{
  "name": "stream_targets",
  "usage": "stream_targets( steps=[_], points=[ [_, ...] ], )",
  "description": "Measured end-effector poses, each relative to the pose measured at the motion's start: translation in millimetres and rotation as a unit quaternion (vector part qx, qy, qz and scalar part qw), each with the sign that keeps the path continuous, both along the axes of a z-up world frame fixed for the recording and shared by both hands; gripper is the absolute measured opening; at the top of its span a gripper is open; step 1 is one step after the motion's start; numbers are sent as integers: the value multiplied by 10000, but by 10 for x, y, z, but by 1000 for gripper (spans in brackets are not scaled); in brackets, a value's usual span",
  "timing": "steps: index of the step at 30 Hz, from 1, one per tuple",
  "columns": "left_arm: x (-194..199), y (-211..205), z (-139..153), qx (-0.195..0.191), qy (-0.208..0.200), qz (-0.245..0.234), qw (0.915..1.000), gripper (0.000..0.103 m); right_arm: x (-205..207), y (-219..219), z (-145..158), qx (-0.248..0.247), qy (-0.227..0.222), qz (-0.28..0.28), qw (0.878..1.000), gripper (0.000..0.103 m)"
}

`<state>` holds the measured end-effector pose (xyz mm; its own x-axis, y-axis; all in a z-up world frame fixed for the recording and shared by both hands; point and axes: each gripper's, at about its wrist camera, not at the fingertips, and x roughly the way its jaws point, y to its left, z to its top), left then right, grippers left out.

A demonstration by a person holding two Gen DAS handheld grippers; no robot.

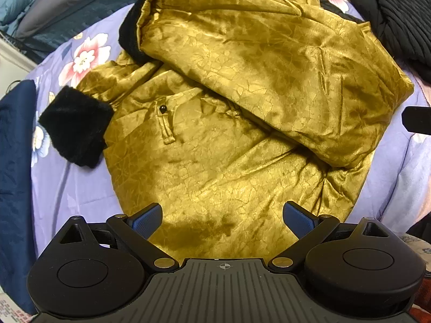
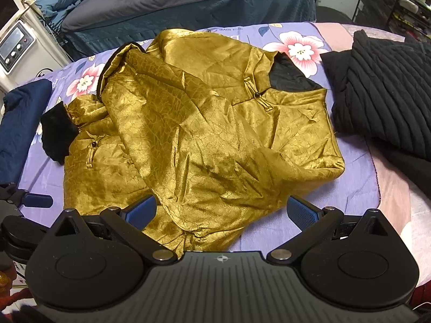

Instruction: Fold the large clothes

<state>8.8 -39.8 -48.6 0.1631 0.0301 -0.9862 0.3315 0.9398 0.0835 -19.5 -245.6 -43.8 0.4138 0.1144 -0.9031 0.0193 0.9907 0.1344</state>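
Nearest the cameras, both grippers are hovering with jaws spread and nothing between them: the left gripper (image 1: 222,216) over the near hem, the right gripper (image 2: 221,212) at the lower right edge of the cloth. Beneath them the gold crinkled satin jacket with black fur trim (image 2: 194,134) is lying on the lilac flowered bedsheet (image 2: 301,48), one broad panel already thrown across its body, so the fold appears to be partway done. The next move is probably calling for a grip on the near hem or on the loose black fur cuff (image 1: 74,129) sticking out to the left, to bring it inward and square the bundle.

Open sheet is showing along the near right edge and beyond the collar. Room is tighter at the sides: a navy blue padded cushion (image 2: 21,123) is sitting just beside the cuff, and a black ribbed quilted garment (image 2: 382,94) is lying near the right shoulder. Farther off, a second bed with grey and teal covers (image 2: 175,8) is standing well apart.
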Motion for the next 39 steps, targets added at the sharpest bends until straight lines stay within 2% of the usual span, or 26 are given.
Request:
stream_targets(
  steps=[11, 19, 27, 34, 39],
  points=[
    [218, -153, -20, -244, -65, -173, 9995, 103, 79, -273, -170, 68, 120, -191, 9997, 102],
    [557, -131, 34, -416, -295, -90, 9987, 103, 245, -458, -326, 236, 227, -230, 9992, 102],
    [1202, -129, 186, -582, -886, -32, 9944, 103, 389, -696, -457, 320, 194, -435, 9984, 102],
    [1873, -68, 196, -996, -1205, 110, 9876, 103, 531, -941, -589, 298, 180, -745, 9966, 102],
    [2418, -65, 134, -1565, -1291, 225, 9789, 103, 564, -1285, -706, 736, -101, -1564, 9849, 102]
  ],
)
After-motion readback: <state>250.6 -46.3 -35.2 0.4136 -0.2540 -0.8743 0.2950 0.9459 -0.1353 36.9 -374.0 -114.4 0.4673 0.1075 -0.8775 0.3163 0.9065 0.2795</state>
